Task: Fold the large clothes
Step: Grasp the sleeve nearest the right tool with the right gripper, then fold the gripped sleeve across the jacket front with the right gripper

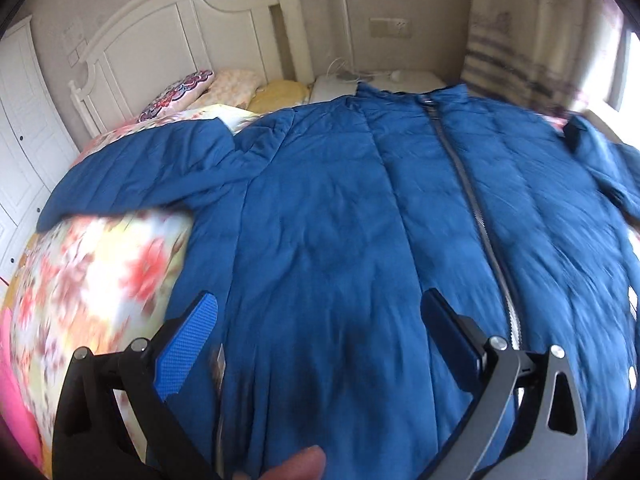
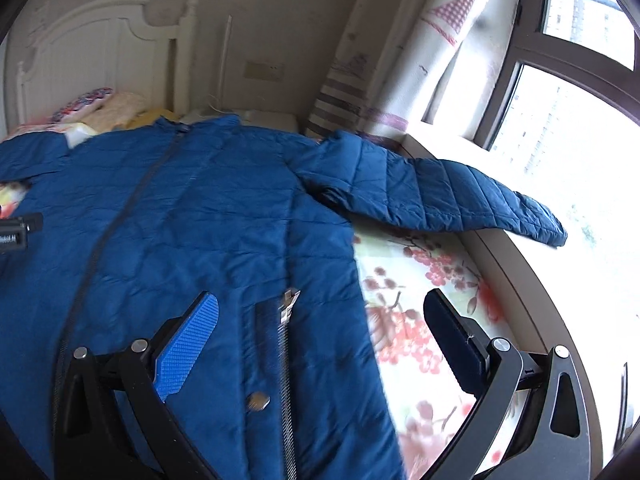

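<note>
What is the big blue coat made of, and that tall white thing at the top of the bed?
The big blue quilted coat looks like thin, smooth woven synthetic fabric with soft padding inside: stitched lines split it into puffy panels and it has a slight sheen. The white panelled headboard looks like painted wood, judging by its carved curves, raised panels and matte finish, though I can't be sure.

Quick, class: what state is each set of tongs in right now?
Left tongs: open, holding nothing, over the blue jacket.
Right tongs: open, holding nothing, over the jacket's side edge.
</note>
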`<state>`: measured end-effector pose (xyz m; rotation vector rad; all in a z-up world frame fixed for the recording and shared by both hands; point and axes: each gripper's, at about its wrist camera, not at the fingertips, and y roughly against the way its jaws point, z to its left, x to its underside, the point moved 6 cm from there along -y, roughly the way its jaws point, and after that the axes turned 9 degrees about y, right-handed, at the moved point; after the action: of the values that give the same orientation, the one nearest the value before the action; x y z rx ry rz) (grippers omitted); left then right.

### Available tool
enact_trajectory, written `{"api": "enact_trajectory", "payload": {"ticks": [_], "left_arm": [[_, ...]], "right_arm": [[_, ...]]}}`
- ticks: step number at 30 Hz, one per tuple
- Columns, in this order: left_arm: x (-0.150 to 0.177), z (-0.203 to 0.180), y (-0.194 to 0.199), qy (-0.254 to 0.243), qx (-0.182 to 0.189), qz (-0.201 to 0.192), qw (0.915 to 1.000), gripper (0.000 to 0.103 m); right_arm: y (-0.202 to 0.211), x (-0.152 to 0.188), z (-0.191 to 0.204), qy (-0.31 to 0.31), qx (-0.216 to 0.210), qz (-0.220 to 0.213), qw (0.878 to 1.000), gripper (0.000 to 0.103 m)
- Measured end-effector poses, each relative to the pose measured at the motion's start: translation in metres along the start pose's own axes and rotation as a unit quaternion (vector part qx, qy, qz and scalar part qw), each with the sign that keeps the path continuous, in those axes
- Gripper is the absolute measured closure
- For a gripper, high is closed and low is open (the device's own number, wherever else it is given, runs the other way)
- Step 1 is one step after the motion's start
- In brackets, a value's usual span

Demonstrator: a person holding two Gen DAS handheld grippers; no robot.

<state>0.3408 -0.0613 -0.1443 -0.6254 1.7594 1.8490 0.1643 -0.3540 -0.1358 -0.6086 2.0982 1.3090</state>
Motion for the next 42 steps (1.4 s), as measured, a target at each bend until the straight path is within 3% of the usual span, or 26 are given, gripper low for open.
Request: {"api": "enact_trajectory", "payload": {"ticks": [4, 7, 8, 12, 17, 18, 20, 22, 23, 25, 29, 32, 35, 38, 42], "left_arm": [[-0.027, -0.010, -0.047, 0.011, 0.003, 0.026, 0.9996, 0.002], [-0.029, -0.011, -0.075, 0.024, 0.003, 0.047, 0.9986, 0.002], [-0.027, -0.008, -0.081, 0.044, 0.018, 0.041, 0.9980, 0.002], [-0.027, -0.004, -0.087, 0.059, 0.038, 0.043, 0.9967, 0.002], [-0.029, -0.007, -0.090, 0.061, 0.035, 0.044, 0.9966, 0.002], [-0.027, -0.007, -0.088, 0.060, 0.036, 0.044, 0.9966, 0.002], [-0.025, -0.006, -0.087, 0.057, 0.039, 0.046, 0.9965, 0.002], [-0.025, -0.006, -0.087, 0.053, 0.043, 0.046, 0.9966, 0.002], [-0.025, -0.006, -0.087, 0.053, 0.044, 0.045, 0.9966, 0.002], [-0.025, -0.007, -0.086, 0.052, 0.047, 0.044, 0.9966, 0.002], [-0.025, -0.006, -0.086, 0.052, 0.047, 0.043, 0.9966, 0.002], [-0.024, -0.006, -0.086, 0.052, 0.047, 0.043, 0.9966, 0.002], [-0.024, -0.006, -0.085, 0.053, 0.049, 0.043, 0.9965, 0.002], [-0.024, -0.006, -0.084, 0.054, 0.051, 0.042, 0.9964, 0.002], [-0.023, -0.005, -0.083, 0.054, 0.053, 0.041, 0.9963, 0.002]], "right_arm": [[-0.049, -0.012, -0.024, -0.016, 0.004, 0.030, 0.999, 0.005], [-0.083, -0.020, -0.045, -0.036, -0.006, 0.056, 0.998, 0.005], [-0.098, -0.022, -0.058, -0.061, -0.016, 0.069, 0.996, 0.005], [-0.152, -0.022, -0.118, -0.195, -0.029, 0.108, 0.974, 0.005], [-0.195, -0.026, -0.139, -0.266, -0.030, 0.129, 0.955, 0.005], [-0.201, -0.028, -0.141, -0.274, -0.028, 0.128, 0.953, 0.010], [-0.208, -0.031, -0.139, -0.291, -0.053, 0.118, 0.948, 0.031], [-0.198, -0.045, -0.134, -0.300, -0.082, 0.065, 0.948, 0.066], [-0.189, -0.052, -0.131, -0.289, -0.086, 0.038, 0.953, 0.072], [-0.162, -0.077, -0.118, -0.251, -0.094, -0.017, 0.963, 0.083], [-0.109, -0.125, -0.086, -0.198, -0.134, -0.096, 0.966, 0.086], [-0.066, -0.162, -0.031, -0.118, -0.183, -0.132, 0.967, 0.086], [-0.052, -0.173, 0.037, -0.049, -0.236, -0.120, 0.963, 0.086], [-0.060, -0.156, 0.111, 0.008, -0.263, -0.080, 0.961, 0.086], [-0.122, -0.115, 0.157, 0.031, -0.260, 0.031, 0.965, 0.084]]}}
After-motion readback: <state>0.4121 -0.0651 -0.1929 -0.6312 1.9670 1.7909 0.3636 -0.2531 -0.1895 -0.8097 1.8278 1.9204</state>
